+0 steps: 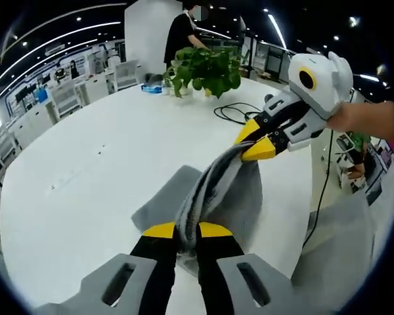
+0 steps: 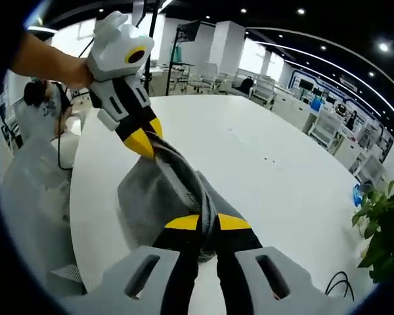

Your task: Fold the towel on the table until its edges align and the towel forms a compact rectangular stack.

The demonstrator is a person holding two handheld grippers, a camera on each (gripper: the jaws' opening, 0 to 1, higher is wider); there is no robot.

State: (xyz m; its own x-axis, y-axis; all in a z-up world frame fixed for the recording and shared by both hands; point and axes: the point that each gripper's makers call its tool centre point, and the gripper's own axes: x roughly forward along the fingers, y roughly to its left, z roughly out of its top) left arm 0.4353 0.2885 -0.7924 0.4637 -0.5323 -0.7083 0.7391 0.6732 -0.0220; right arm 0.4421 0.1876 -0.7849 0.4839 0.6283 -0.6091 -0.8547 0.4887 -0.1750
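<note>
one grey towel (image 1: 217, 190) is hanging bunched between my two grippers above the white desk (image 1: 98, 164), near its edge. i am clamping my left gripper (image 1: 187, 231) and my right gripper (image 2: 207, 223) on it. one potted plant (image 1: 207, 69) and one black cable (image 1: 233, 111) are sitting at the far edge.

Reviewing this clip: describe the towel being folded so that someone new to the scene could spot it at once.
Start at the big white table; near its edge, a grey towel hangs between the two tools. The left tool and right tool each pinch one end, with the rest sagging onto the tabletop. It is the sole soft grey cloth there, unlike the leafy plant and black cable beyond.
</note>
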